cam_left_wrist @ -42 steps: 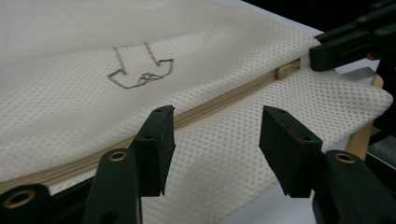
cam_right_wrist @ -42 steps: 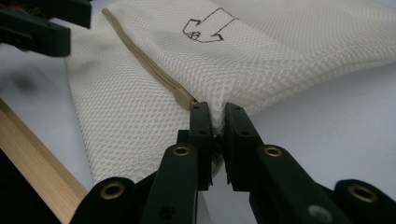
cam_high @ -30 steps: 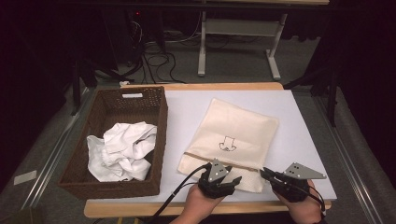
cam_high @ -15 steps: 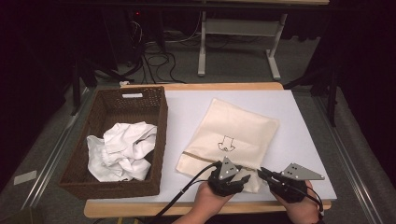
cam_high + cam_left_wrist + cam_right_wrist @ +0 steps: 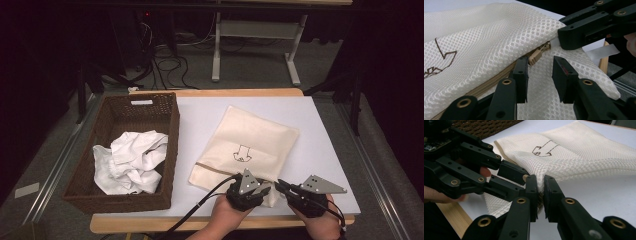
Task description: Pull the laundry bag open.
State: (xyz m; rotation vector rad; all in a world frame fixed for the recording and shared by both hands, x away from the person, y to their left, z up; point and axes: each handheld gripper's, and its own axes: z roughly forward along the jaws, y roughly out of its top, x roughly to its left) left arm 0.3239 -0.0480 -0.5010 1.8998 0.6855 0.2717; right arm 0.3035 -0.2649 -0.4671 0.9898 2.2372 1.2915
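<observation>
— Dark room all round, cables on the floor behind, and one white table (image 5: pixel 325 150) lit up in the middle. What's changed on it?

— Not much. Since a second ago the left claw (image 5: pixel 539 75) has slid a little to the right along the near edge of the mesh bag (image 5: pixel 250 145), closer to the right claw (image 5: pixel 541 191). Its jaws have just been closing, and the tan zipper pull (image 5: pixel 535 56) sits just ahead of the gap between them.

— Is it gripping yet?

— No, the jaws stand a little apart, resting on the mesh without pinching the pull. The right claw is clamped together on a fold of the bag's corner, right by the end of the zipper, and hasn't budged.

— And the bag itself?

— Lying flat, turned at an angle, middle of the table, its near corner between the two hands.

— Count for me.

— One bag, one zipper pull, two claws, one wicker basket (image 5: pixel 90 195) at the left, one heap of crumpled white cloth (image 5: pixel 130 162) inside it.
</observation>
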